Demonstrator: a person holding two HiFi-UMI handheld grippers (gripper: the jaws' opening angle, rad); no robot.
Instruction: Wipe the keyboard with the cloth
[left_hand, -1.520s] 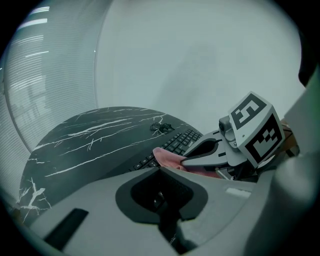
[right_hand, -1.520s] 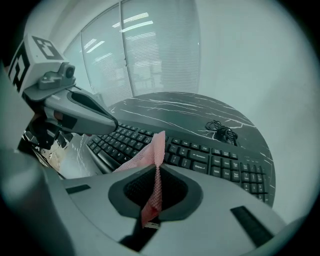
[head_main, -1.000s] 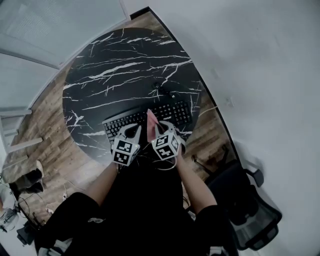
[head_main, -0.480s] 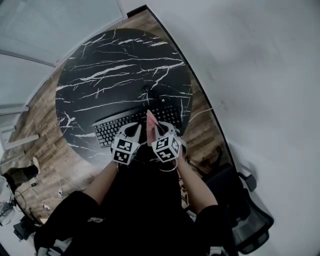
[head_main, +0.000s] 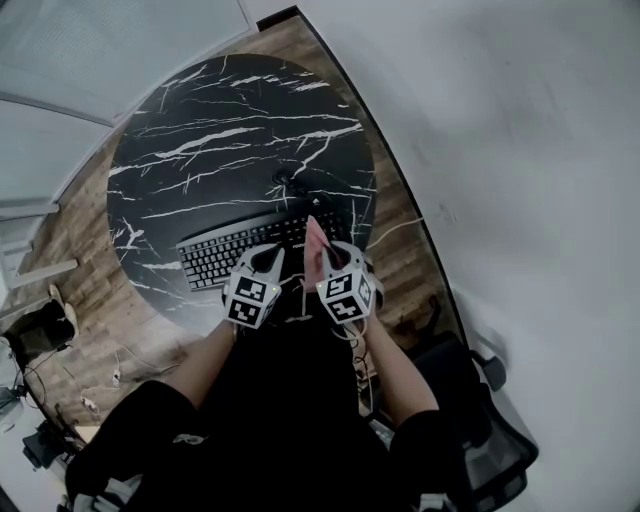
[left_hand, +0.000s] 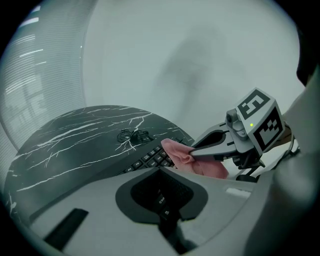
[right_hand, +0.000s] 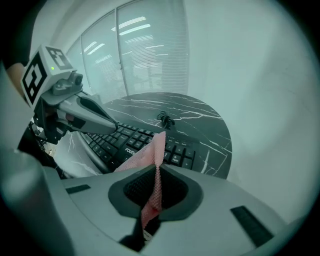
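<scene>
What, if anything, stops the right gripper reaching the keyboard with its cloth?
Likely yes, it can reach. The right gripper holds the pink cloth close above the keyboard, with nothing between them; the left gripper sits alongside, not across its path.

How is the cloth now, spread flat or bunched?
Bunched: the cloth stands up in folds, pinched in the right claw, not spread on the keyboard.

Both forearms reach forward from the body and converge. Left gripper (head_main: 266, 256) and right gripper (head_main: 326, 262) sit side by side, close but apart, marker cubes facing up toward the head, jaws pointing away from the body. Left jaws pressed together, nothing between them. Right jaws clamped on cloth (head_main: 315, 238), one fold standing up past the tips.
</scene>
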